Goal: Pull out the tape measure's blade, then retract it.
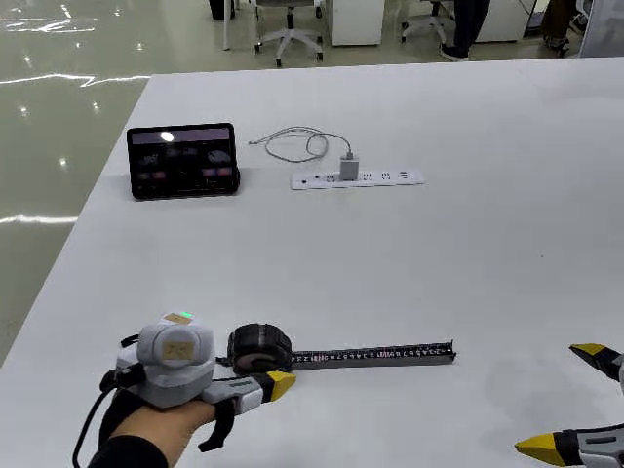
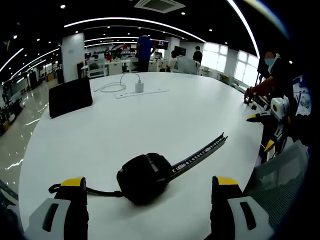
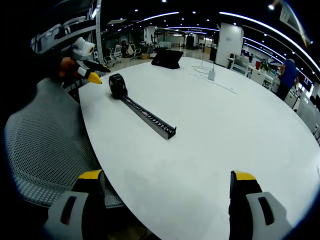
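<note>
Tape measure, black and round [image 1: 259,349], lies on the white worktop [image 1: 390,263] at about 7 o'clock in the head view. Its dark blade [image 1: 375,356] with small numbers is pulled out flat and points to 3 o'clock. The left hand-held gripper [image 2: 150,184] is wide open, with the case between its yellow-tipped jaws, and holds nothing. The right hand-held gripper [image 1: 561,398] is at 4 o'clock, well apart from the blade's end, wide open and holding nothing. A black tablet [image 1: 182,160] stands at 10 o'clock. A white power strip [image 1: 357,179] lies at 12 o'clock.
</note>
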A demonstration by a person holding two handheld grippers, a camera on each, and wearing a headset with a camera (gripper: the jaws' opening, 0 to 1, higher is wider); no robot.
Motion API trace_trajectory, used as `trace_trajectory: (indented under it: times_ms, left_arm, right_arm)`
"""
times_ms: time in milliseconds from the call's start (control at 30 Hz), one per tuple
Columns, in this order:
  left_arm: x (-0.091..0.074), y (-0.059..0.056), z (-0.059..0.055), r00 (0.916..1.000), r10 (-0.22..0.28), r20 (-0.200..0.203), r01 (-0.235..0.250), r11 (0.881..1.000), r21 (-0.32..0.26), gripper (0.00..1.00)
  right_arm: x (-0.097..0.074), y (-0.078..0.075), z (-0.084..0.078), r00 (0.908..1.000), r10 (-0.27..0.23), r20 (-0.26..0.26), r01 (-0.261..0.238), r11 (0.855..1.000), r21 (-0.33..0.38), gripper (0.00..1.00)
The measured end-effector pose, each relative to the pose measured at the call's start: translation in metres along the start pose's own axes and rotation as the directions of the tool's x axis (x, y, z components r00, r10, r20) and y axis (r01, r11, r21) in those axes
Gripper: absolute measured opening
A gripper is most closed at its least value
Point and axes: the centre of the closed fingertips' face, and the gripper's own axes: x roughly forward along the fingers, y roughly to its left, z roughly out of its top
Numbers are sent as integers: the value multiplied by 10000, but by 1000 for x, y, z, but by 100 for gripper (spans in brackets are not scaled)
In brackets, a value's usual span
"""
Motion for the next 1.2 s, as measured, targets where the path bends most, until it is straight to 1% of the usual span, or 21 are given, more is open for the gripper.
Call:
trace_trajectory:
  times_ms: [100,133,233,267,300,333,367,400,500,533,567,600,700,733,800,867,967,1033,1100,1133,1200]
  left_arm:
    - [4,-3,3,9995,217,237,-211,9995,-241,100]
    - [7,0,6,9977,475,486,-451,9978,-481,100]
    - [15,1,5,9955,657,684,-604,9952,-775,100]
    - [17,3,9,9921,796,965,-685,9911,-1139,100]
    - [20,4,11,9917,764,1036,-572,9826,-1770,100]
    - [21,5,12,9926,656,1026,-507,9885,-1423,100]
    - [23,7,17,9888,711,1310,-599,9943,-878,100]
    - [24,11,15,9881,946,1213,-865,9937,-706,100]
    - [26,11,16,9856,1076,1304,-965,9914,-884,100]
    - [28,11,14,9860,1103,1250,-991,9907,-931,100]
    - [30,10,10,9883,1129,1028,-1026,9896,-1005,100]
    - [32,11,8,9886,1144,983,-1046,9895,-997,100]
    - [39,13,4,9898,1122,876,-1004,9865,-1296,100]
    - [40,14,3,9892,1149,910,-1005,9837,-1490,100]
    - [42,17,4,9864,1220,1101,-1027,9806,-1670,100]
    - [44,17,4,9850,1238,1204,-1037,9815,-1611,100]
    - [48,18,2,9852,1256,1167,-1060,9812,-1612,100]
    - [49,16,2,9854,1172,1234,-944,9797,-1766,100]
    - [49,14,3,9856,1077,1302,-823,9789,-1868,100]
    - [48,14,6,9839,1073,1430,-803,9799,-1825,100]
    - [47,14,9,9798,1117,1659,-825,9813,-1737,100]
  right_arm:
    - [6,2,3,9996,214,-158,-218,9994,-271,100]
    - [8,2,6,9995,262,-167,-268,9990,-357,100]
    - [14,1,9,9987,427,-279,-441,9977,-514,100]
    - [16,0,10,9983,474,-344,-493,9971,-585,99]
    - [19,-2,11,9977,525,-420,-552,9963,-658,99]
    - [22,-6,11,9972,599,-452,-629,9958,-667,99]
    - [24,-6,13,9965,688,-475,-721,9949,-712,99]
    - [27,-8,15,9953,800,-548,-846,9925,-879,99]
    - [34,-8,18,9895,1138,-887,-1239,9852,-1185,98]
    - [36,-8,20,9869,1299,-956,-1411,9825,-1219,94]
    - [39,-9,24,9858,1363,-976,-1500,9773,-1499,90]
    - [41,-9,26,9854,1376,-1006,-1529,9746,-1637,89]
    - [50,-11,33,9819,1545,-1095,-1719,9696,-1740,95]
    - [53,-12,34,9788,1607,-1268,-1828,9650,-1878,95]
    - [59,-11,38,9757,1753,-1313,-1995,9587,-2026,94]
    - [64,-11,40,9722,1814,-1482,-2104,9543,-2124,96]
    - [71,-10,46,9661,1955,-1687,-2319,9442,-2338,100]
    - [75,-14,46,9590,2023,-1985,-2510,9315,-2634,100]
    - [79,-13,47,9520,2092,-2234,-2688,9207,-2831,100]
    - [82,-14,45,9445,2161,-2474,-2873,9086,-3030,97]
    - [87,-15,45,9407,2182,-2599,-2961,9020,-3142,94]
